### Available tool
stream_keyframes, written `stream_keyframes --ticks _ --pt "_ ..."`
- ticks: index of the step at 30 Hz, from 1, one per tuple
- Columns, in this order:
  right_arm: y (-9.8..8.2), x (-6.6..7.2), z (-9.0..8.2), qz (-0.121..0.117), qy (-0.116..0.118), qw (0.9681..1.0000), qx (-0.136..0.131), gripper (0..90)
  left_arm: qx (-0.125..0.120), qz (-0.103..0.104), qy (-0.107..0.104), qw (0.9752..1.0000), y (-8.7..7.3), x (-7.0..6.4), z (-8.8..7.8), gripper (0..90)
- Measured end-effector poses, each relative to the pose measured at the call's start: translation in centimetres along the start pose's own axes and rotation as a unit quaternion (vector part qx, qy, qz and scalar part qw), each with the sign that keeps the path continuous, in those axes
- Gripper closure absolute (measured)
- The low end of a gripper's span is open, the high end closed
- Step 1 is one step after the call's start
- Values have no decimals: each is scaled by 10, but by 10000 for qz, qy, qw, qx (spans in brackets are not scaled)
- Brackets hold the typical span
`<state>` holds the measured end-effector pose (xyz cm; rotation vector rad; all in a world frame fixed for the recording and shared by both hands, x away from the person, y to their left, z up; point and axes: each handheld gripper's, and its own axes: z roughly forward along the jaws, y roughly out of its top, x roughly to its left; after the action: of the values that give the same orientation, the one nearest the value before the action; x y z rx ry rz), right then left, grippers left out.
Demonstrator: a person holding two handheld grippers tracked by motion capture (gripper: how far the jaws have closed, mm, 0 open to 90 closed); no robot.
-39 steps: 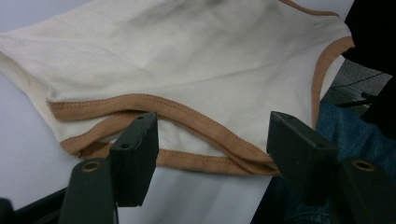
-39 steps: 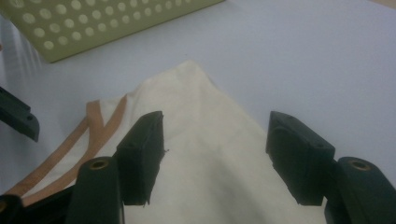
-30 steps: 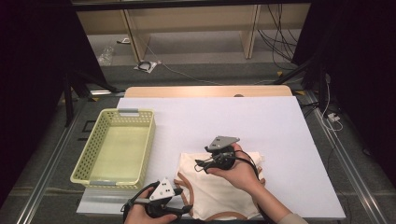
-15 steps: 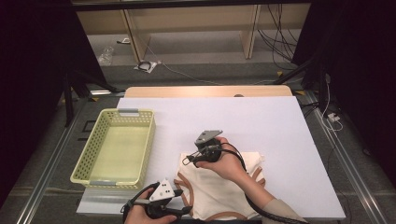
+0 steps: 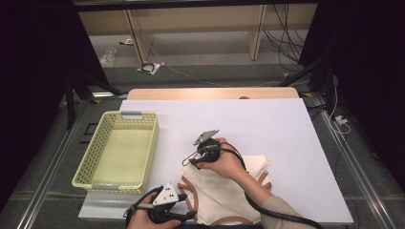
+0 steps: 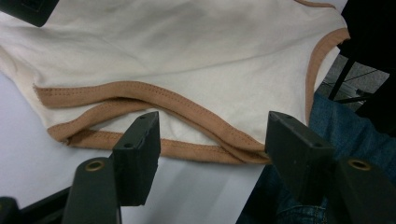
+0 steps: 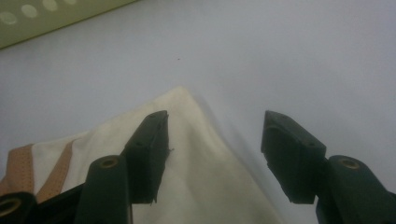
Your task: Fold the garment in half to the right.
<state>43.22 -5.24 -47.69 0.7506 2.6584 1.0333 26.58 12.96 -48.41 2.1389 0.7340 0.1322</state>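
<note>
1. The table (image 5: 267,124) is wide and white, with a strip of bare wood along its far edge; most of its top lies open beyond and to the right of the work.
2. The basket (image 5: 119,150), pale yellow-green with perforated walls, stands on the left part of the table, well apart from the cloth; a strip of its wall shows in the top left corner of the right gripper view (image 7: 51,21).
3. The cloth (image 5: 224,195) is a cream garment with brown trim, lying crumpled at the near edge of the table between the two hands. In the left gripper view (image 6: 187,60) its trimmed hem runs across just beyond the jaw tips. In the right gripper view (image 7: 196,154) a plain cream corner points away over the white top.
4. The right gripper (image 5: 198,160) hangs over the far left corner of the cloth. Its jaws have just been closing but stand apart, with the cloth corner rising between them and neither pad pressing on it.
5. The left gripper (image 5: 191,215) sits at the near edge of the table, just beside the cloth's near left hem. Its jaws stand apart with nothing gripped; the hem lies just ahead of the tips.
6. Nothing lies between either gripper and the cloth.
</note>
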Motion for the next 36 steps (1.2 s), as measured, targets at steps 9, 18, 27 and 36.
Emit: stream_keyframes --ticks 9,18,27,36 --pt "10 5 13 -163 85 9998 110 470 18 2 -3 10000 0 0 0 358" --pt "12 4 23 -173 147 9993 309 550 55 -30 12 10000 -1 1 1 358" --pt "12 5 23 -194 353 9985 381 736 135 -36 44 9999 -2 1 3 355" --pt "15 12 24 -331 405 9974 489 883 291 11 123 9995 -2 -2 9 346"
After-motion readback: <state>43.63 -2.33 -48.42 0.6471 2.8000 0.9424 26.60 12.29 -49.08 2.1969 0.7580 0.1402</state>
